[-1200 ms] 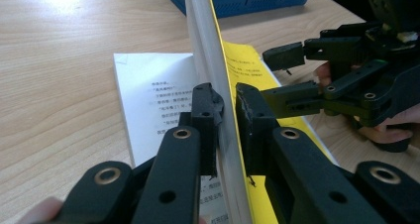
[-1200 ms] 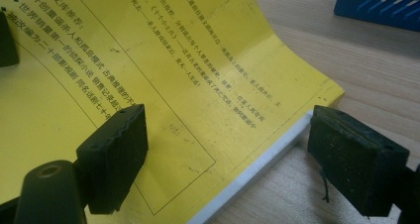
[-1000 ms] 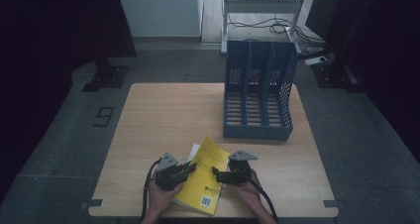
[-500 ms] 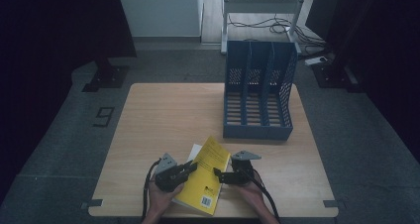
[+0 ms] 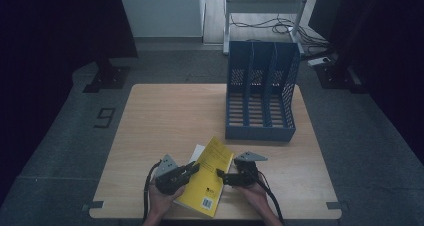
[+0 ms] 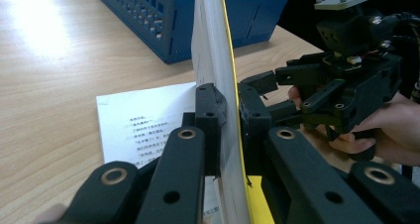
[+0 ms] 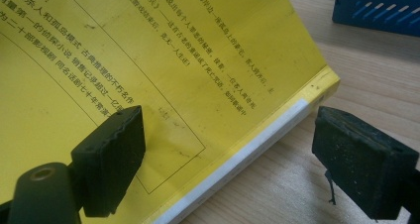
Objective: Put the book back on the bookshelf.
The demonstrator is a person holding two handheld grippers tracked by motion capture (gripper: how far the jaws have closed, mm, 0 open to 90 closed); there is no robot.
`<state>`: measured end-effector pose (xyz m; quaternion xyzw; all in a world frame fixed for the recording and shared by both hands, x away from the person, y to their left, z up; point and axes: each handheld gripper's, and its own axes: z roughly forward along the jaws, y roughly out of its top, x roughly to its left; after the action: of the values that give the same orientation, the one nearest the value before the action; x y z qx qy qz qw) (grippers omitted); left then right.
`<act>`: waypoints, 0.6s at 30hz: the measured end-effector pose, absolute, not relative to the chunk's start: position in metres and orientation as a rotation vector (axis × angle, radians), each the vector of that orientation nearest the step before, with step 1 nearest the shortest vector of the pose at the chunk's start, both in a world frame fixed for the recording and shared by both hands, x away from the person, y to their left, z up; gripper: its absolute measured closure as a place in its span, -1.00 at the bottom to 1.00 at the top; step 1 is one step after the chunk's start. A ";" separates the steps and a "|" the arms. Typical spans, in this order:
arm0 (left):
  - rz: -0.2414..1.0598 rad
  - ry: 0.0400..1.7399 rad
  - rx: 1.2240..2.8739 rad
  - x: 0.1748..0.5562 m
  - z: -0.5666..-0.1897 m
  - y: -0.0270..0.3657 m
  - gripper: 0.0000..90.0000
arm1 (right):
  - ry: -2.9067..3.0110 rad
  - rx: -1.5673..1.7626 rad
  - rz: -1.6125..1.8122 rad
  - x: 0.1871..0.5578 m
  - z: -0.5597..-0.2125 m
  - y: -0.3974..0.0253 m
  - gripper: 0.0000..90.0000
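Centrally, at the table's [image 5: 165, 116] 6 o'clock edge in the high view, lies a yellow book [image 5: 207, 178], its long axis running from about 7 o'clock to 1 o'clock. The left gripper [image 5: 189, 170] meets the book from 9 o'clock, the right gripper [image 5: 221, 175] from 3 o'clock; a hand [image 5: 162, 202] holds the left one, and a second hand [image 5: 254, 196] holds the right one.

Left gripper view: the left gripper [image 6: 229, 116] is clamped on the cover [image 6: 214, 45] and a thin sheaf of pages, raised nearly upright, the white inner face toward one jaw and the yellow outer face toward the other. A printed white page [image 6: 143, 120] lies flat on the table [image 6: 59, 85] at 9 o'clock of the jaws. The right gripper [image 6: 265, 85] stands at 3 o'clock, near the yellow face; whether it touches the cover cannot be told here.

Right gripper view: the right gripper [image 7: 225, 154] is spread wide, one jaw over the yellow printed cover [image 7: 148, 50], the other over bare table [image 7: 376, 80] beyond the book's edge. The yellow and white edge [image 7: 257, 140] of the book runs between the jaws; neither jaw visibly presses it.

At 1 o'clock of the book, well apart from it, stands a blue file rack [image 5: 261, 93] with three upright compartments, seen also at 12 o'clock in the left gripper view [image 6: 163, 16] and at 2 o'clock in the right gripper view [image 7: 379, 8].
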<state>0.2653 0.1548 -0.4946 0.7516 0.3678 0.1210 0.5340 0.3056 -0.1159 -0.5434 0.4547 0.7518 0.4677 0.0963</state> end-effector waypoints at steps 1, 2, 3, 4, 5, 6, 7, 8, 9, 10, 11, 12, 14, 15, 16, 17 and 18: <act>0.289 0.873 1.790 0.265 -0.494 0.155 0.84 | 2.226 1.353 1.392 0.305 -0.543 -0.116 -0.72; 0.290 0.871 1.789 0.264 -0.493 0.155 0.84 | 2.225 1.352 1.400 0.305 -0.543 -0.116 -0.72; 0.289 0.866 1.784 0.264 -0.492 0.155 0.84 | 2.224 1.351 1.405 0.305 -0.542 -0.117 -0.72; 0.289 0.863 1.782 0.263 -0.491 0.156 0.84 | 2.224 1.349 1.415 0.305 -0.542 -0.117 -0.72; 0.289 0.859 1.780 0.263 -0.490 0.156 0.84 | 2.225 1.347 1.423 0.305 -0.541 -0.117 -0.72; 0.288 0.855 1.778 0.262 -0.490 0.156 0.84 | 2.225 1.342 1.432 0.305 -0.541 -0.117 -0.72; 0.288 0.851 1.772 0.262 -0.488 0.156 0.84 | 2.226 1.342 1.437 0.305 -0.541 -0.118 -0.72; 0.288 0.851 1.772 0.262 -0.488 0.156 0.84 | 2.226 1.342 1.437 0.305 -0.541 -0.118 -0.72; 0.289 0.841 1.770 0.260 -0.486 0.156 0.84 | 2.226 1.338 1.468 0.305 -0.540 -0.118 -0.72; 0.291 0.838 1.767 0.260 -0.486 0.156 0.84 | 2.227 1.336 1.472 0.305 -0.540 -0.118 -0.72; 0.292 0.832 1.766 0.259 -0.485 0.156 0.84 | 2.228 1.337 1.481 0.304 -0.539 -0.118 -0.73; 0.294 0.829 1.764 0.259 -0.484 0.156 0.84 | 2.228 1.335 1.485 0.304 -0.539 -0.118 -0.73; 0.295 0.825 1.760 0.258 -0.483 0.157 0.84 | 2.234 1.326 1.493 0.304 -0.538 -0.118 -0.74; 0.295 0.825 1.760 0.258 -0.483 0.157 0.84 | 2.234 1.326 1.493 0.304 -0.538 -0.118 -0.74; 0.294 0.819 1.756 0.257 -0.482 0.157 0.84 | 2.242 1.322 1.502 0.304 -0.538 -0.118 -0.75; 0.294 0.819 1.756 0.257 -0.482 0.157 0.84 | 2.242 1.322 1.502 0.304 -0.538 -0.118 -0.75; 0.297 0.813 1.754 0.256 -0.480 0.157 0.84 | 2.247 1.321 1.515 0.304 -0.538 -0.118 -0.77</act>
<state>0.2564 0.1574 -0.4805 0.7436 0.3446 0.1258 0.5589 0.3037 -0.1177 -0.5384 0.4373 0.7438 0.5015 0.0633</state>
